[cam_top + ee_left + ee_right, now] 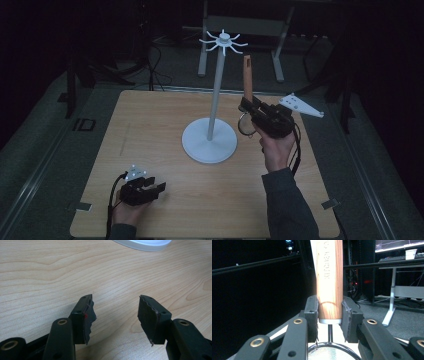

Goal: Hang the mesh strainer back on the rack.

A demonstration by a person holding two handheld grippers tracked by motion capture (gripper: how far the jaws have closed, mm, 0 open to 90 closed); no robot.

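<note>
My right tongs [329, 315] are clamped on the wooden handle [329, 277] of a small strainer [246, 125], held upright above the counter [150, 150] just right of the white stand [210, 142]. My left tongs [115, 315] rest wide apart, empty, near the counter's front left.

- A small strainer [246, 107] with a wooden handle [329, 280] stands upright, handle up, gripped at the handle's lower end, raised over the right side of the table; its round wire mesh bowl [332, 352] hangs below.
- A white stand [210, 142], a round base, thin pole and hooked crown, stands upright at the table's middle, just left of the strainer.
</note>
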